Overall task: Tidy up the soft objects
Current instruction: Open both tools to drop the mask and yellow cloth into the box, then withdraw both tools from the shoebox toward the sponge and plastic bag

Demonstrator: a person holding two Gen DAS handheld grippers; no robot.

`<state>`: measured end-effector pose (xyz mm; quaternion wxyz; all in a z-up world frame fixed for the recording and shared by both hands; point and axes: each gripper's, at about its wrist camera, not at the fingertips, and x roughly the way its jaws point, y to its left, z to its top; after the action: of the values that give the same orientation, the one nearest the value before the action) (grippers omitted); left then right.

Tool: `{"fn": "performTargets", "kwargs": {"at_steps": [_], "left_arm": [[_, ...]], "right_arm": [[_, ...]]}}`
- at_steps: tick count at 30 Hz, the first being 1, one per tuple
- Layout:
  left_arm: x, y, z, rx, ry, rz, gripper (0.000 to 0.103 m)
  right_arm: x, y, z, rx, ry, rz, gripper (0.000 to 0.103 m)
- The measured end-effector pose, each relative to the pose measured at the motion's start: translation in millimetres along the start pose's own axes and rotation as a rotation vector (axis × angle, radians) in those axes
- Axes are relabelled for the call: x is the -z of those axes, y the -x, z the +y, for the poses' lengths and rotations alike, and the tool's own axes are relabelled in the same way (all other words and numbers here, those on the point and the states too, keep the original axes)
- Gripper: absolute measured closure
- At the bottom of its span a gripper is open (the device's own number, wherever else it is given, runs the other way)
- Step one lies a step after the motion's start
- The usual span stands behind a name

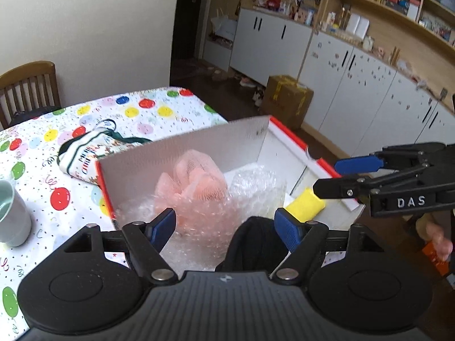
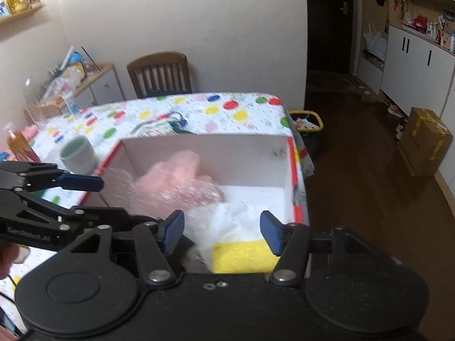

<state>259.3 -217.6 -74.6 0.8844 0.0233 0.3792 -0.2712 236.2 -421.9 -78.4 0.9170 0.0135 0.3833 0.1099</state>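
With both sets of fingers spread and empty over the box [image 1: 182, 153], pinch the light, limp printed cloth pouch [image 1: 85, 156] behind it mid-body.

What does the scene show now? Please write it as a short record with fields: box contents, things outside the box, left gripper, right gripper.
box contents: pink mesh sponge, bubble wrap, yellow sponge, black cloth, all inside the white box
outside the box: patterned pouch and pale cup on the balloon tablecloth
left gripper: open, holding nothing, over the box
right gripper: open, holding nothing, above the yellow sponge
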Motion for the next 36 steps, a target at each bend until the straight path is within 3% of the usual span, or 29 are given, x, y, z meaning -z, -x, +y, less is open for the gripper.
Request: {"fn": "performTargets", "kwargs": {"at_steps": [7, 10, 21, 23, 26, 29, 36], "left_arm": [[-3.0, 34.6, 27.1, 0.011, 0.053, -0.059, 0.027], [-1.3, 50.3, 43.4, -0.003, 0.073, -0.08, 0.022], [20.2, 105.5, 119.5, -0.077, 0.149, -0.125, 0.019], [25.9, 113.7, 133.5, -0.1, 0.159, -0.13, 0.017], [35.3, 125.6, 157.1, -0.139, 0.169, -0.15, 0.001], [47.9, 137.5, 179.6, -0.184, 0.178, -0.188, 0.0], [79.4, 153.1, 233.4, -0.3, 0.229, -0.191, 0.0]], "right_arm": [[-16.0, 16.3, 26.3, -0.067, -0.006, -0.052, 0.03], [-23.2, 19.1, 42.2, -0.096, -0.005, -0.069, 0.025], [-44.4, 3.9, 111.5, -0.177, -0.005, -0.084, 0.016], [-47.6, -0.9, 125.7, -0.187, 0.001, -0.084, 0.013], [-53.7, -8.2, 149.3, -0.198, 0.017, -0.087, 0.011], [-60.2, -17.2, 175.1, -0.216, 0.032, -0.082, 0.01], [-74.8, -44.3, 234.0, -0.241, 0.058, -0.057, 0.009]]}}
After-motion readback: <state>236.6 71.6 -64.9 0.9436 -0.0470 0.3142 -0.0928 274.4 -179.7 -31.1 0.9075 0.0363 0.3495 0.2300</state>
